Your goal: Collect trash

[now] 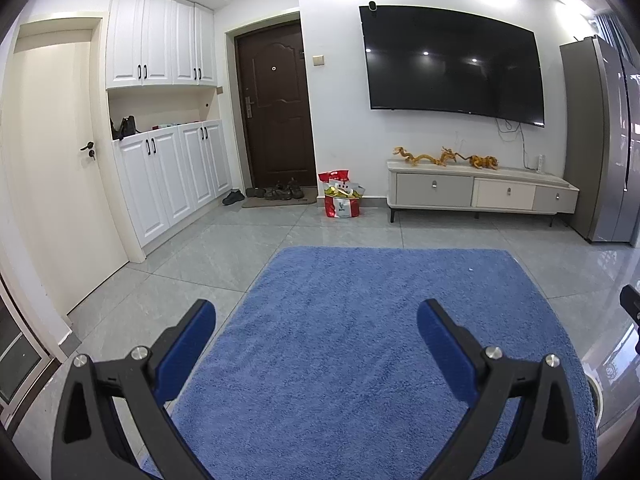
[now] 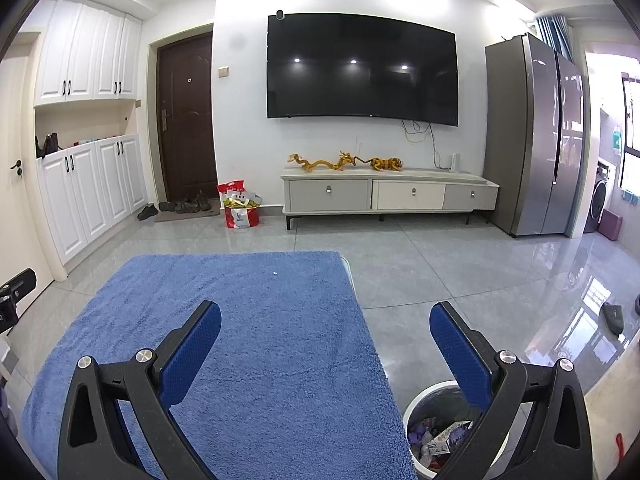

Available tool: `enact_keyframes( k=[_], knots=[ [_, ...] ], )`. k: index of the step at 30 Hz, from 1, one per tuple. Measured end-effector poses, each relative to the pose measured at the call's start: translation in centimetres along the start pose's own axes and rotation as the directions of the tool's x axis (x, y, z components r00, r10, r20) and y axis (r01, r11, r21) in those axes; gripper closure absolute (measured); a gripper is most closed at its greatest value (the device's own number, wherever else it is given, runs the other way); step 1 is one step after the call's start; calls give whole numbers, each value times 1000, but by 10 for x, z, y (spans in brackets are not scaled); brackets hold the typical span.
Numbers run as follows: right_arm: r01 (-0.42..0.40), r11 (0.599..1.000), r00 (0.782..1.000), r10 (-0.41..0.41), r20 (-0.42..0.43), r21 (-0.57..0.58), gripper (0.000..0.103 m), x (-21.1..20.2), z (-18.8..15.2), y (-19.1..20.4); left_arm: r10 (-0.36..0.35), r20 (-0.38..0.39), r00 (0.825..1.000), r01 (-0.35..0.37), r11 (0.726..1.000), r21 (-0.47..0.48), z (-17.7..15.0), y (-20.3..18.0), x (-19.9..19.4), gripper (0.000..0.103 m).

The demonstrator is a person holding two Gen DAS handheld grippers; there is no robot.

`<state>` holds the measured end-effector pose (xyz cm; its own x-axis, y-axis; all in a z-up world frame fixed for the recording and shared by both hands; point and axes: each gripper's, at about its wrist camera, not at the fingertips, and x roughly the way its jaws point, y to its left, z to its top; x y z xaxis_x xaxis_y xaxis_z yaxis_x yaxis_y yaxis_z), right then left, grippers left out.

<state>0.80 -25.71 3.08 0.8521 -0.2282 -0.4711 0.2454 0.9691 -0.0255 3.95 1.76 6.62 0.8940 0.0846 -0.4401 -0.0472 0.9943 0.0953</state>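
Observation:
A blue towel-covered surface (image 1: 360, 340) fills the foreground in both views, and in the right wrist view (image 2: 248, 340) a tiny white speck (image 2: 274, 273) lies on it. My left gripper (image 1: 316, 316) is open and empty above the blue cloth. My right gripper (image 2: 325, 318) is open and empty over the cloth's right edge. A white trash bin (image 2: 416, 404) with a dark liner stands on the floor at lower right, holding crumpled wrappers and packaging (image 2: 444, 440). The tip of the right gripper shows at the left wrist view's right edge (image 1: 632, 308).
Grey tiled floor (image 2: 460, 264) beyond the cloth. A red-and-white bag (image 2: 240, 210) stands by the wall near the dark door (image 2: 186, 120). A TV stand (image 2: 390, 194), wall TV (image 2: 362, 66), fridge (image 2: 536, 136) and white cabinets (image 2: 88, 184) line the room. Slippers (image 2: 612, 316) lie at right.

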Motion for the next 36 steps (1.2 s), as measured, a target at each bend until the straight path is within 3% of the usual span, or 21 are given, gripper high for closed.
enact_keyframes(
  k=[36],
  knots=[
    [-1,1000,1000,0,-16,-10,1,4,-3,1,-36,-27,999,36,999,-7,-7,-2,8,1]
  ],
)
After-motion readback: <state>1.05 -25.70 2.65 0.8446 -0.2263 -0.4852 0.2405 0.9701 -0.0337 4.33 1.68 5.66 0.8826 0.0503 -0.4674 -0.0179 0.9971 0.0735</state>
